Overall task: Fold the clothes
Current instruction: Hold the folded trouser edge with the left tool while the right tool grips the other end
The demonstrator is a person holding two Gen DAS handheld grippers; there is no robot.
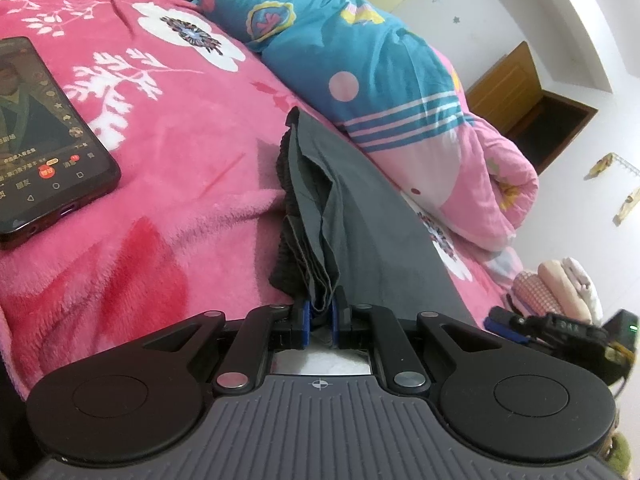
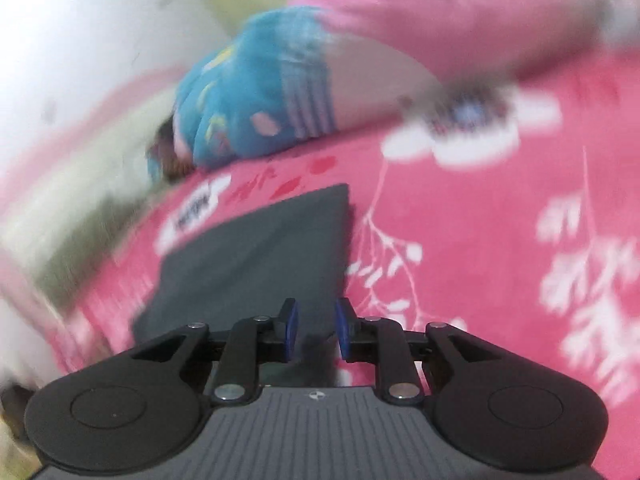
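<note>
While a pink fleece blanket (image 1: 168, 184) printed with white flowers and sprigs covers the whole bed, a rumpled blue quilt (image 1: 320, 44) with yellow-rimmed medallions and white stripes is heaped along its far right side, its pink lining spilling out toward the wall. Beyond the quilt, at the far right, a brown wooden door (image 1: 516, 92) stands against the white wall. A grey garment (image 1: 360, 216) lies on the blanket between the middle of the bed and the quilt, running from the near edge away into the scene, with a darker ribbed band (image 1: 285, 168) along its left side. A black phone (image 1: 44, 140) with a lit screen rests on the blanket at the left, well apart from the garment. Near the right edge, a small stack of pale folded cloths (image 1: 560, 284) sits past the corner of the bed.

The left gripper (image 1: 320, 316) is clamped on a bunched fold at the near end of the garment; the grey cloth gathers upward between its blue pads (image 1: 305, 316), which are almost together.

The right wrist view is smeared, so only coarse shapes can be made out. It shows the garment (image 2: 256, 256) as a flat dark slab on the blanket, reaching from the near left toward the middle. The right gripper (image 2: 316, 330) stands with its blue pads a little apart over the garment's near right edge; a dark wisp of cloth shows in the gap, but whether the pads press on it cannot be told.
</note>
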